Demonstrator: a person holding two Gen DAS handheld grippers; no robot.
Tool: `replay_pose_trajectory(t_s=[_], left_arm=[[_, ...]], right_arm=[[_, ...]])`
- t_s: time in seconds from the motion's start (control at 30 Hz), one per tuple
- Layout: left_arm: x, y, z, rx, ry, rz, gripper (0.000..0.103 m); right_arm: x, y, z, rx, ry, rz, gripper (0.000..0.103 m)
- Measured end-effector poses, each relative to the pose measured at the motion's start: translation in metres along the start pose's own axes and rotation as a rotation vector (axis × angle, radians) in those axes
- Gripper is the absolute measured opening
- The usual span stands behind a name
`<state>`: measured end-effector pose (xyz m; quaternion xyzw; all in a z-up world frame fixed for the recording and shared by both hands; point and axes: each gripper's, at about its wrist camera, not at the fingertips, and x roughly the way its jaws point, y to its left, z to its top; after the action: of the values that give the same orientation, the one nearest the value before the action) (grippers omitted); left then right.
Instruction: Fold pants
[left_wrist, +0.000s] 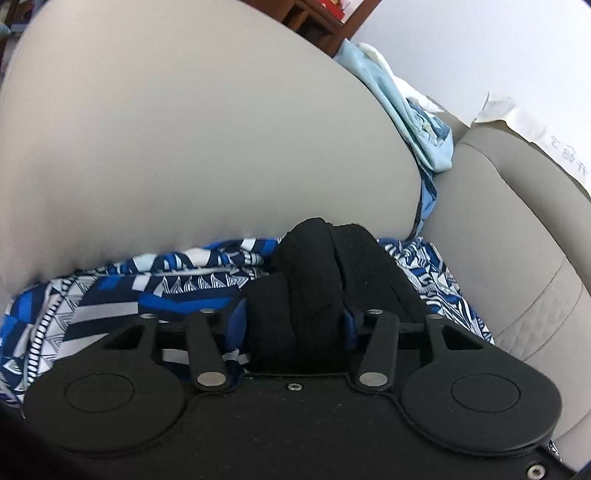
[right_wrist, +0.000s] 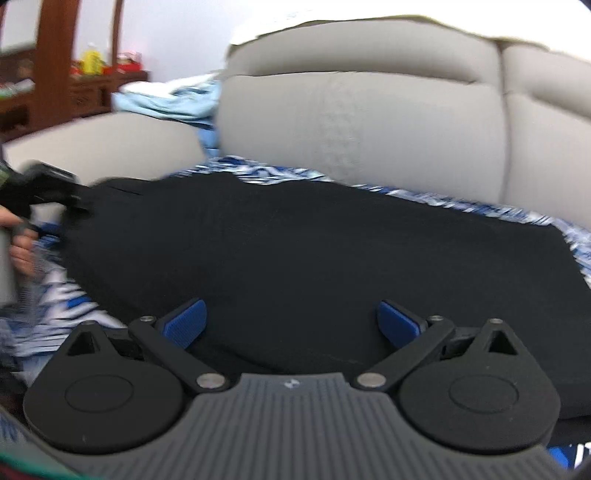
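Black pants (right_wrist: 314, 251) lie spread flat on a blue-and-white patterned cloth (right_wrist: 59, 295) on a grey sofa seat. My left gripper (left_wrist: 295, 317) is shut on a bunched fold of the black pants (left_wrist: 314, 266), which rises between its blue pads. It also shows at the far left of the right wrist view (right_wrist: 55, 192), holding the pants' left end. My right gripper (right_wrist: 291, 325) is open, its blue pads (right_wrist: 184, 325) wide apart over the near edge of the pants and not gripping.
The grey sofa armrest (left_wrist: 192, 129) fills the left wrist view. The sofa backrest (right_wrist: 369, 122) stands behind the pants. Light blue clothes (right_wrist: 177, 99) are heaped on the armrest. A wooden cabinet (right_wrist: 74, 81) stands at the far left.
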<state>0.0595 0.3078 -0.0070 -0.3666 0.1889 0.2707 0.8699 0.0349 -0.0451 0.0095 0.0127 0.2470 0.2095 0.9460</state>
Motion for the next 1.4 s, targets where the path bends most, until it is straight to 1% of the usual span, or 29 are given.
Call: replay_pose_trajectory(t_s=[0.03,0.07,0.1,0.17,0.2,0.23,0.27,0.3,0.33,0.43,0.5,0.53,0.57,0.63,0.67,0.7,0.77,0.83,0.87,0.9,0.93,0.97,1.03,1.13,1.17,1.23,1.3,1.33,1.4], left_arm=[[0.002,0.000,-0.002,0.012,-0.019,-0.013,0.059],[0.002,-0.001,-0.003,0.028,-0.019,-0.018,0.061],[0.003,-0.004,-0.003,0.042,-0.017,-0.004,0.059],[0.003,-0.011,-0.001,0.041,-0.012,0.047,0.040],[0.000,-0.012,0.001,0.011,-0.021,0.051,0.028],[-0.005,-0.012,0.002,-0.021,-0.039,0.043,0.022],[-0.014,-0.015,0.002,-0.039,-0.077,0.037,0.019],[-0.021,-0.023,0.003,-0.016,-0.103,0.035,0.017],[-0.031,-0.038,0.004,0.038,-0.142,0.024,0.017],[-0.057,-0.090,0.004,0.216,-0.221,-0.076,0.016],[-0.078,-0.135,-0.003,0.320,-0.241,-0.196,0.016],[-0.090,-0.160,-0.012,0.388,-0.246,-0.265,0.017],[-0.107,-0.189,-0.029,0.493,-0.253,-0.348,0.017],[-0.134,-0.232,-0.066,0.686,-0.253,-0.470,0.018],[-0.148,-0.252,-0.092,0.797,-0.222,-0.542,0.018],[-0.156,-0.266,-0.115,0.874,-0.173,-0.599,0.019],[-0.164,-0.283,-0.168,1.019,-0.017,-0.714,0.021],[-0.162,-0.287,-0.215,1.150,0.125,-0.765,0.023],[-0.159,-0.285,-0.239,1.211,0.223,-0.768,0.025],[-0.156,-0.281,-0.255,1.239,0.310,-0.778,0.031],[-0.158,-0.274,-0.264,1.240,0.357,-0.804,0.038],[-0.165,-0.263,-0.270,1.227,0.343,-0.838,0.040],[-0.180,-0.250,-0.272,1.242,0.302,-0.863,0.056],[-0.200,-0.235,-0.261,1.226,0.311,-0.886,0.060],[-0.205,-0.231,-0.254,1.195,0.323,-0.896,0.062],[-0.211,-0.228,-0.237,1.126,0.364,-0.915,0.073],[-0.214,-0.222,-0.219,1.061,0.386,-0.932,0.075],[-0.215,-0.218,-0.209,1.038,0.381,-0.930,0.075],[-0.216,-0.209,-0.189,0.995,0.339,-0.893,0.075]], right_arm=[[-0.006,-0.007,0.003,0.044,-0.006,0.035,0.103],[-0.011,-0.015,0.007,0.081,-0.017,0.057,0.103],[-0.017,-0.024,0.013,0.109,-0.030,0.070,0.103],[-0.026,-0.041,0.025,0.119,-0.047,0.060,0.103],[-0.030,-0.049,0.031,0.112,-0.053,0.043,0.103],[-0.033,-0.057,0.035,0.106,-0.058,0.022,0.103],[-0.036,-0.066,0.038,0.101,-0.061,-0.003,0.103],[-0.039,-0.079,0.042,0.099,-0.058,-0.032,0.103],[-0.042,-0.091,0.045,0.103,-0.055,-0.056,0.103],[-0.048,-0.134,0.052,0.172,-0.067,-0.134,0.103],[-0.055,-0.167,0.049,0.274,-0.104,-0.187,0.103],[-0.060,-0.182,0.047,0.332,-0.124,-0.211,0.103],[-0.067,-0.195,0.043,0.386,-0.147,-0.236,0.103],[-0.082,-0.219,0.036,0.475,-0.188,-0.298,0.103],[-0.090,-0.227,0.034,0.496,-0.212,-0.326,0.103],[-0.101,-0.236,0.030,0.509,-0.235,-0.355,0.103],[-0.116,-0.247,0.024,0.532,-0.263,-0.403,0.103],[-0.129,-0.258,0.015,0.569,-0.273,-0.429,0.103],[-0.133,-0.261,0.011,0.584,-0.270,-0.431,0.103],[-0.135,-0.264,0.007,0.593,-0.262,-0.432,0.103],[-0.137,-0.265,0.004,0.592,-0.251,-0.433,0.103],[-0.138,-0.265,0.002,0.581,-0.243,-0.434,0.103],[-0.137,-0.263,-0.001,0.543,-0.225,-0.433,0.103],[-0.133,-0.257,-0.002,0.505,-0.200,-0.405,0.103],[-0.131,-0.255,-0.001,0.494,-0.192,-0.390,0.103],[-0.126,-0.247,0.002,0.461,-0.181,-0.371,0.103],[-0.122,-0.232,0.004,0.417,-0.180,-0.363,0.103],[-0.120,-0.227,0.003,0.402,-0.180,-0.355,0.103],[-0.118,-0.216,0.004,0.385,-0.171,-0.329,0.101]])
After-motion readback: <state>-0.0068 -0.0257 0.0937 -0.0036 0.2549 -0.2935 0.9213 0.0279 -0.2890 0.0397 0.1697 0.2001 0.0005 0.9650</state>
